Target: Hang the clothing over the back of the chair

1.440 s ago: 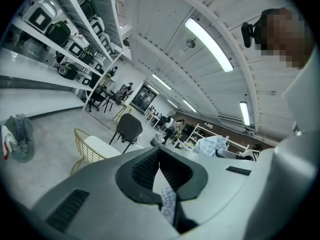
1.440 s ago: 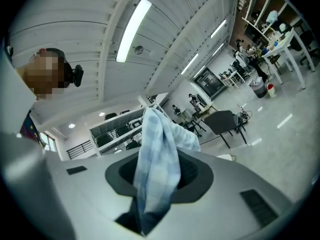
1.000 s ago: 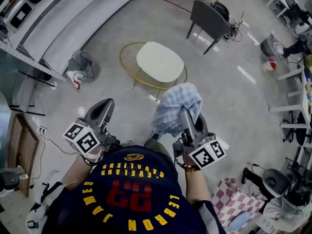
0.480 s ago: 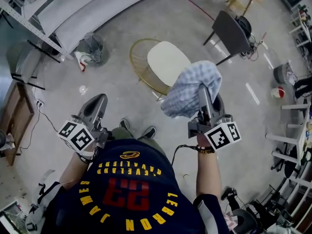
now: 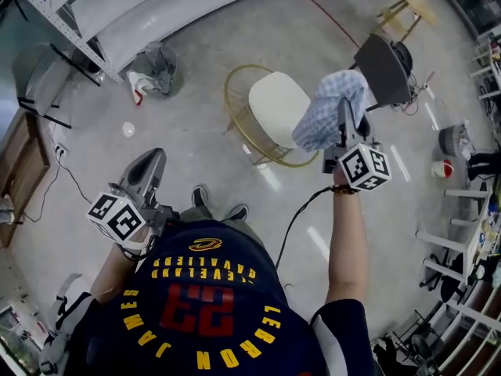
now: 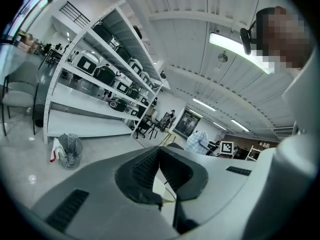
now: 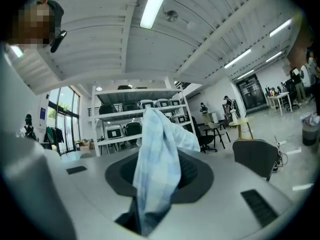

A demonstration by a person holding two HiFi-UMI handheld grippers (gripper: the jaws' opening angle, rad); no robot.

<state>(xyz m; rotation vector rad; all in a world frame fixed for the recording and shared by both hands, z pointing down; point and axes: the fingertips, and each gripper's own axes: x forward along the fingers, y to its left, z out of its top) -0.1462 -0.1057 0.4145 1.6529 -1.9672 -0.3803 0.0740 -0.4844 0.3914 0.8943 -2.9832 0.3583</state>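
The pale concrete floor (image 5: 196, 124) spreads under everything, with a long white shelving rack (image 5: 149, 10) at the far left. A dark chair (image 5: 382, 67) stands at the far right, and left of it is a round white table (image 5: 275, 104) inside a gold ring frame. The blue-checked clothing (image 5: 327, 114) hangs bunched in the air between table and chair, not touching the chair, which lies beyond and to the right of it. The right gripper (image 5: 345, 124), held out on an outstretched arm, pinches the clothing between its jaws, the fabric draping down over the pads. The left gripper (image 5: 151, 161), near the person's body, has its jaws pressed together at the tips with nothing between them. A grey bag (image 5: 160, 59) slumps on the floor by the rack.
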